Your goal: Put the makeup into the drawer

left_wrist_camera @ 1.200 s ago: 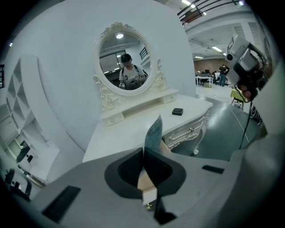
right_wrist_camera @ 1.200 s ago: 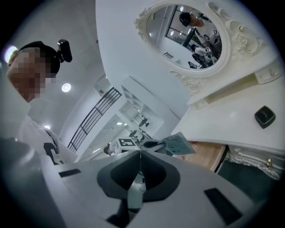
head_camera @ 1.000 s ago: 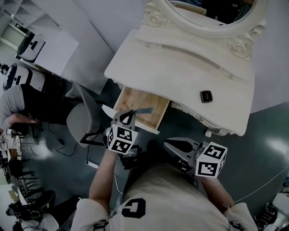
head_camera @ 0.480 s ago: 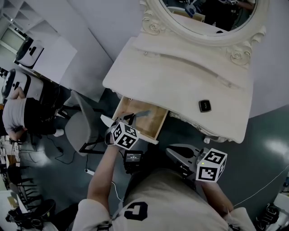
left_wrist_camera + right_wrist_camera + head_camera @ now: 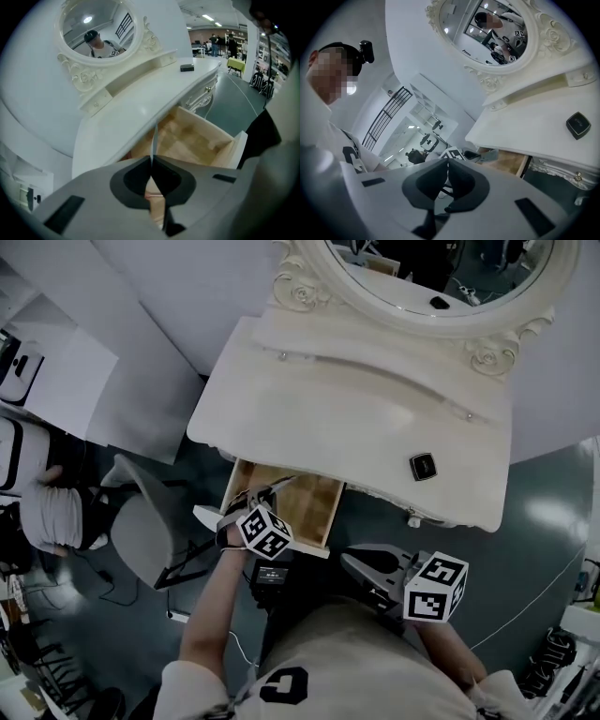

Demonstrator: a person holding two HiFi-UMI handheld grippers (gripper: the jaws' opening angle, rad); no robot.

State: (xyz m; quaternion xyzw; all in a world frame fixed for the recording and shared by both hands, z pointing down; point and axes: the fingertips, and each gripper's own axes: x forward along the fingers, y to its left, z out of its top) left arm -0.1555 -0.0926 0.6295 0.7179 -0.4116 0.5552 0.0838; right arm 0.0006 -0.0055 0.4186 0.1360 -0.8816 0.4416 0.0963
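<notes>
The wooden drawer (image 5: 317,512) of the white dressing table (image 5: 309,399) stands pulled open. My left gripper (image 5: 260,496) points steeply down over the drawer's left front part, shut on a thin pale flat makeup piece (image 5: 153,137), seen edge-on in the left gripper view over the drawer's inside (image 5: 201,140). A small black compact (image 5: 424,466) lies on the tabletop to the right, also in view as the compact (image 5: 578,125). My right gripper (image 5: 364,565) hangs below the table's front edge, shut with nothing in it, its jaws (image 5: 446,165) closed tip to tip.
An oval mirror (image 5: 441,277) in a carved white frame stands at the table's back. A grey chair (image 5: 141,521) is left of the drawer, and a seated person (image 5: 56,512) is further left. Dark floor lies to the right of the table.
My left gripper has come down and forward with the thin piece, from in front of the drawer to low over it. The right gripper has shifted a little.
</notes>
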